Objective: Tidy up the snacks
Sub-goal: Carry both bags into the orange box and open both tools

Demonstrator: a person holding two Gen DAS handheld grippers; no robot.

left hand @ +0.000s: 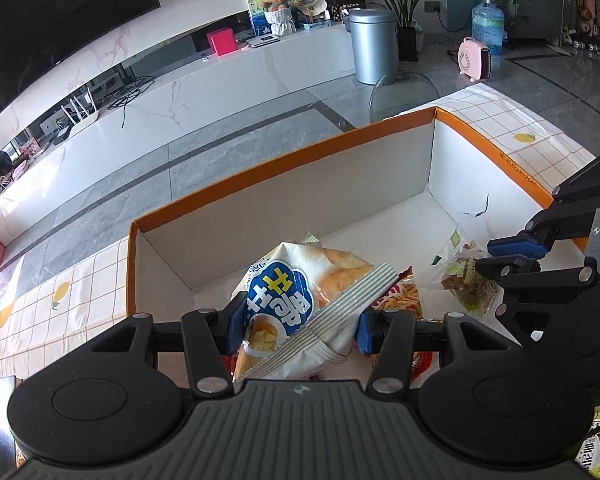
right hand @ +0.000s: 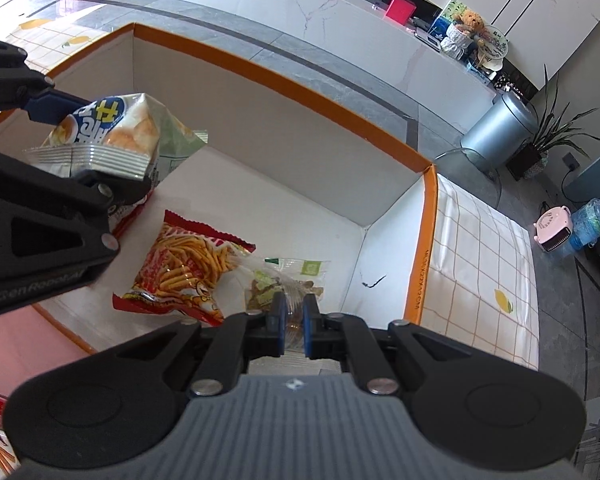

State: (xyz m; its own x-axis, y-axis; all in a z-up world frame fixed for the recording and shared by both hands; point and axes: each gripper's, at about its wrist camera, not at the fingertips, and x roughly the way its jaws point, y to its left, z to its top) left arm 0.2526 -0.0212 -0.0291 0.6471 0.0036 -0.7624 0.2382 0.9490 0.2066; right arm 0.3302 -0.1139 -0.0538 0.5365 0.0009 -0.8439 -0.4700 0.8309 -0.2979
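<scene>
Fries bag beside clear packet, seemingly touching; both in box

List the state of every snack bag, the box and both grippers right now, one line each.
Orange-rimmed white cardboard box: open-topped, partly filled.
White-and-blue crinkly chip bag: held above the box floor by the left gripper.
Red foil bag printed with fried sticks: lying flat on the box floor.
Clear plastic snack packet: pinched at its edge by the right gripper.
Left gripper: jaws shut on the chip bag.
Right gripper: jaws shut on the packet.

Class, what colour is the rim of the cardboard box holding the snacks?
Orange, with white inner walls; the box rim shows best in the right wrist view.
</scene>
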